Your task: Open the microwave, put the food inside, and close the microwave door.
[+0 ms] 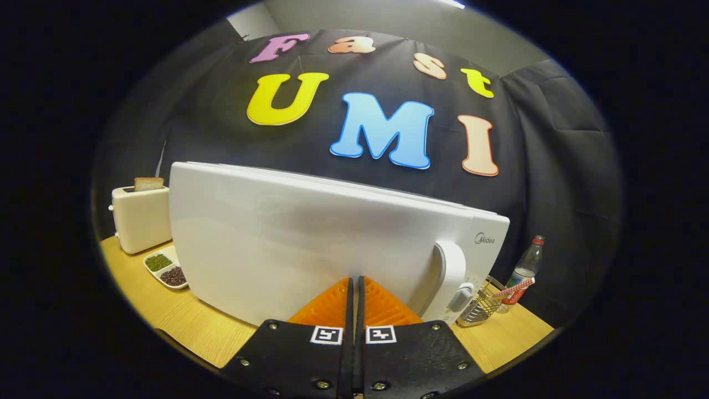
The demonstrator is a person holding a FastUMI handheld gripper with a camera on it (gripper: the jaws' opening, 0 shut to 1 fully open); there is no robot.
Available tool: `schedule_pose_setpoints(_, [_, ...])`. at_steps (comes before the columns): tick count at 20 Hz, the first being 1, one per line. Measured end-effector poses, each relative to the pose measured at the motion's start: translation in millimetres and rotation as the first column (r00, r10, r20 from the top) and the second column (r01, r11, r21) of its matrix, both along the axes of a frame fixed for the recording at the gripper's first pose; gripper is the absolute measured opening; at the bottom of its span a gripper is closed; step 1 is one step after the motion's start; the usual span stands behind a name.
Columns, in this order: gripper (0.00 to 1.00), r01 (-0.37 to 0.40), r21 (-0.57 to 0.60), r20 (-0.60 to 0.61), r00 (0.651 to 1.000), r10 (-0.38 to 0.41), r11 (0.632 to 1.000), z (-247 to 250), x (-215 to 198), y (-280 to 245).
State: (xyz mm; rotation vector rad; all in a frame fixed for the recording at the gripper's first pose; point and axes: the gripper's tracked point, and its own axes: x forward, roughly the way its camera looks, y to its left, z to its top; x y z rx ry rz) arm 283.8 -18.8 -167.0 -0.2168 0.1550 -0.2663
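Observation:
A white microwave (310,244) stands on the wooden table right in front of me, its door closed flat. A curved white handle (451,271) runs down the door's right side, with a grey knob (462,296) beside it. My gripper (354,280) is shut, fingers pressed together with nothing between them, and their tips touch or almost touch the lower middle of the door. The handle lies to the right of the fingertips.
To the microwave's left stand a cream toaster (141,219) holding a slice of bread (148,183) and a divided dish of beans (165,269). To its right sit a wire basket (484,305) and a plastic bottle (523,271). Bare wooden table (188,327) shows below.

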Motion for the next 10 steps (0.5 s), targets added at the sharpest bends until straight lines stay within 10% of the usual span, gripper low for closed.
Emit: schedule_pose_setpoints(10, [0.05, -0.014, -0.029, -0.016, 1.000, 0.013, 0.999, -1.3, 0.0, 3.6])
